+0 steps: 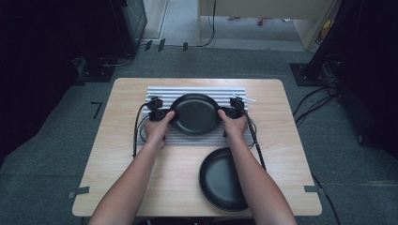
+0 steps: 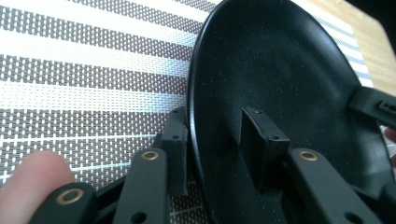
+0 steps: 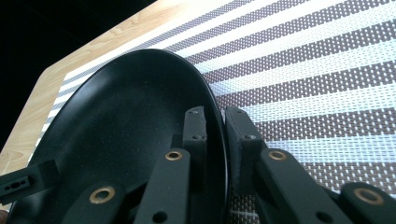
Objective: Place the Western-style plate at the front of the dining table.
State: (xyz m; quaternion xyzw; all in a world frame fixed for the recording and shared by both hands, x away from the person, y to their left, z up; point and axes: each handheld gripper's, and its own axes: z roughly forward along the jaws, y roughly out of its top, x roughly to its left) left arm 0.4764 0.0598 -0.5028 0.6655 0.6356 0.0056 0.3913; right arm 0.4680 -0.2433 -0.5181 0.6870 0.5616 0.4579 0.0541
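No lettering to read anywhere. The round black shallow plate [image 1: 195, 114] sits on the striped woven placemat [image 1: 162, 92], nothing in it. The left gripper [image 2: 219, 140] straddles its rim with jaws apart, the inner one clear of the surface. The right gripper [image 3: 215, 133] pinches the opposite rim. A second empty black plate [image 1: 220, 180] lies near on the wooden table [image 1: 122, 93], partly hidden under the right forearm.

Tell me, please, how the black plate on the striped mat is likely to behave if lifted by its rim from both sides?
The black plate looks rigid, so it should probably lift without flexing. Its smooth rim seems slippery, and the left gripper stands loosely astride it while the right gripper pinches it, so it may tilt or slide. Shallow and flat-bottomed on the striped mat, it seems unlikely to roll.
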